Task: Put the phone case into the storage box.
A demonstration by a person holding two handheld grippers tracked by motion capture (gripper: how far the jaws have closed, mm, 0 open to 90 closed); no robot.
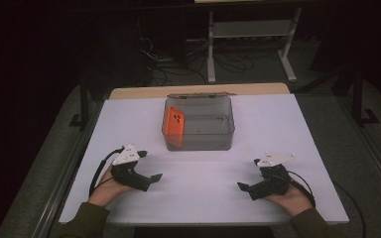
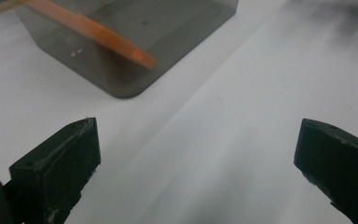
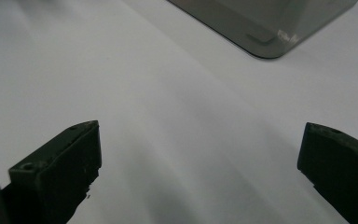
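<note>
left gripper (image 1: 151, 179): on white table (image 1: 278, 129), near edge, jaws wide apart, empty | right gripper (image 1: 243, 187): same, jaws spread | orange phone (image 1: 173, 120): tilted against left wall inside grey bin (image 1: 218, 141), mid-table, well apart from both

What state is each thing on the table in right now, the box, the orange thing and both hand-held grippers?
Clear grey box: upright, open at the top.
Orange phone: inside the box, tilted against its left wall.
Left hand-held gripper: jaws wide open, holding nothing, resting near the table.
Right hand-held gripper: jaws wide open, holding nothing, resting near the table.
</note>
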